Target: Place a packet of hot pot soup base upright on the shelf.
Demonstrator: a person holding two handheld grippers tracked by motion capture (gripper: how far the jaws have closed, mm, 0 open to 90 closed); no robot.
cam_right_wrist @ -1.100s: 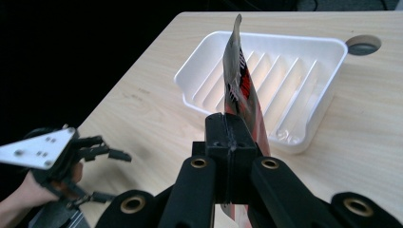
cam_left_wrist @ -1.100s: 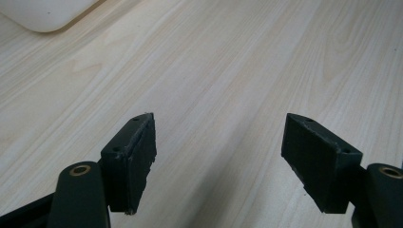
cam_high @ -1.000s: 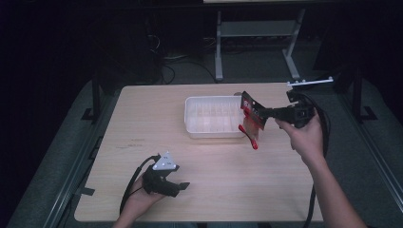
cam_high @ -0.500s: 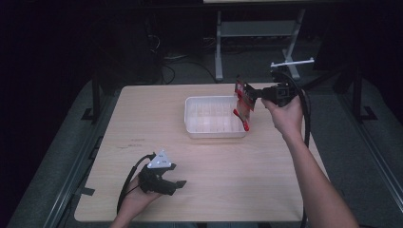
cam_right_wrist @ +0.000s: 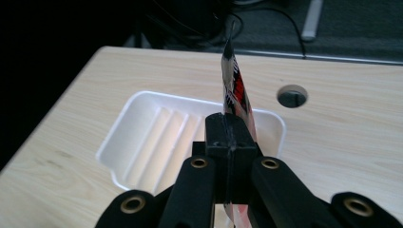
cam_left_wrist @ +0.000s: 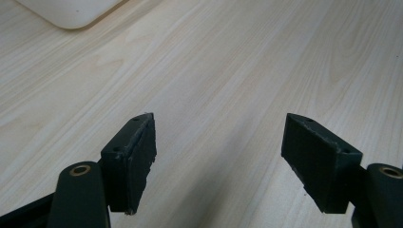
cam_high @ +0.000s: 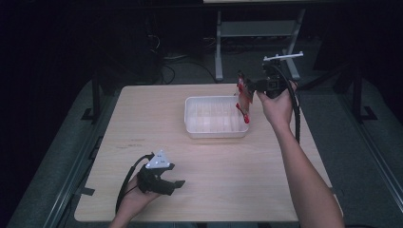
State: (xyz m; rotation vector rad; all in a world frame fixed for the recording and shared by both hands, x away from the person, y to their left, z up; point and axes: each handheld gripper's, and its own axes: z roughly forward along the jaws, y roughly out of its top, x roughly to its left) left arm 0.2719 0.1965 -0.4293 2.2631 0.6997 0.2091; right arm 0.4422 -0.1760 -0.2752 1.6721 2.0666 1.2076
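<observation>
Right tool pinches a red-printed packet by one edge over the white tray's rim (left tool spread, idle on tabletop); the floppy packet could slip or land outside.

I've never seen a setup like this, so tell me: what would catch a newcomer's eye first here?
Most striking is the red, white and black packet, pinched in the shut jaws of the right gripper and held in the air above the right end of the empty white tray. The tray sits toward the far side of the pale wooden table. Near the table's front left, the left gripper sits low over bare wood, jaws wide apart.
</observation>
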